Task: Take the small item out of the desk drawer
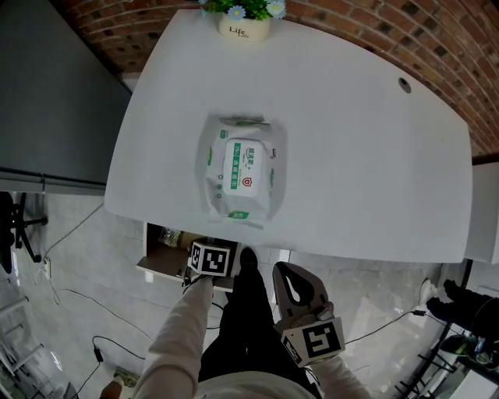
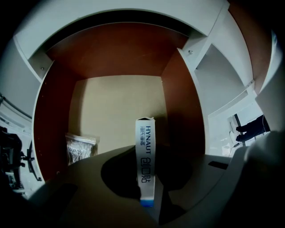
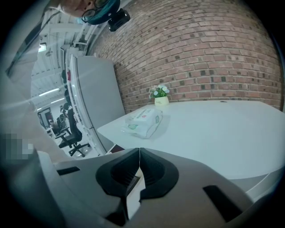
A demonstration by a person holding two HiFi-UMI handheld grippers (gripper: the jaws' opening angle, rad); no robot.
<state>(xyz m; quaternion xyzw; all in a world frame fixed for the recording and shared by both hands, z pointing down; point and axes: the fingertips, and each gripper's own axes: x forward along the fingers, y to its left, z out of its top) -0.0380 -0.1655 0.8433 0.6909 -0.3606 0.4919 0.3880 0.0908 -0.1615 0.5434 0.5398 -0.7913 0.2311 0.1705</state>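
While my left gripper (image 2: 146,178) reaches into the open drawer (image 2: 178,102) under the front edge of the white desk (image 1: 351,156), its jaws are closed on a slim white box (image 2: 145,151) with dark lettering and a blue band at its near end. The box stands on its narrow edge between the pads, upright and pointing toward the back of the drawer, roughly midway between the two brown side walls. I cannot tell whether it rests on the pale drawer floor or is lifted off it. A small clear bag (image 2: 80,149) sits in the drawer to the left of the box, close to the left wall and well apart from it. My right gripper (image 3: 140,153) hangs out in front of the desk, clear of the drawer, with its jaws together at the tips and nothing between them. On the desktop a pack of wipes (image 1: 240,167) lies near the middle, and a small flower pot (image 1: 244,23) stands at the far edge by the brick wall (image 3: 200,53).
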